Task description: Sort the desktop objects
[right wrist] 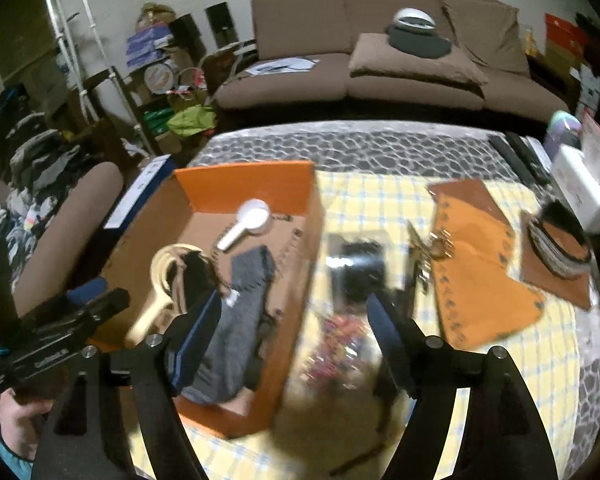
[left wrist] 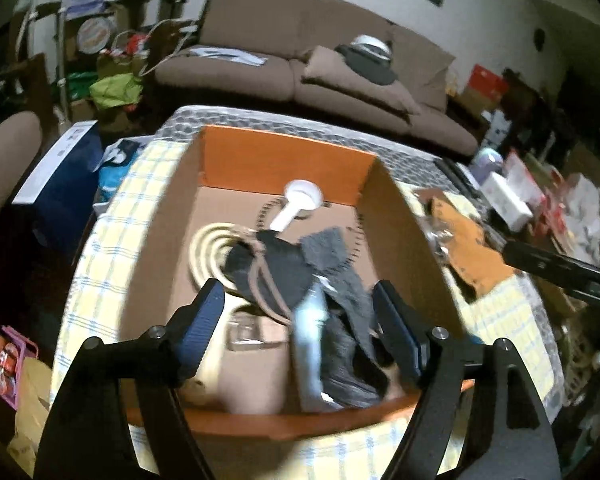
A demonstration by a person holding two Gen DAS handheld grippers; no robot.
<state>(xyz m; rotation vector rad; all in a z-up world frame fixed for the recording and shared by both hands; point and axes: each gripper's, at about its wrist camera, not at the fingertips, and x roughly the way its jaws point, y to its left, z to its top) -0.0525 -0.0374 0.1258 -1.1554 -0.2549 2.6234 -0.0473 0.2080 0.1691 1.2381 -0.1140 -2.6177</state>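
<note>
Right gripper (right wrist: 296,328) nearest the loose items beside the box (right wrist: 300,208).
Both grippers open and empty; left gripper (left wrist: 300,312) over the box; black case (right wrist: 358,266) just ahead of the right.

Dim indoor light, heavy fisheye warp, dark corners, motion blur throughout

Home living room: brown sofa (right wrist: 380,60) against wall, cluttered bags and boxes (right wrist: 168,80), checked-cloth table (right wrist: 380,200).

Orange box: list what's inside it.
Inside the orange box: a white scoop, a cream coiled cord, dark grey cloth and a black item. Whatever lies under them is hidden.
</note>
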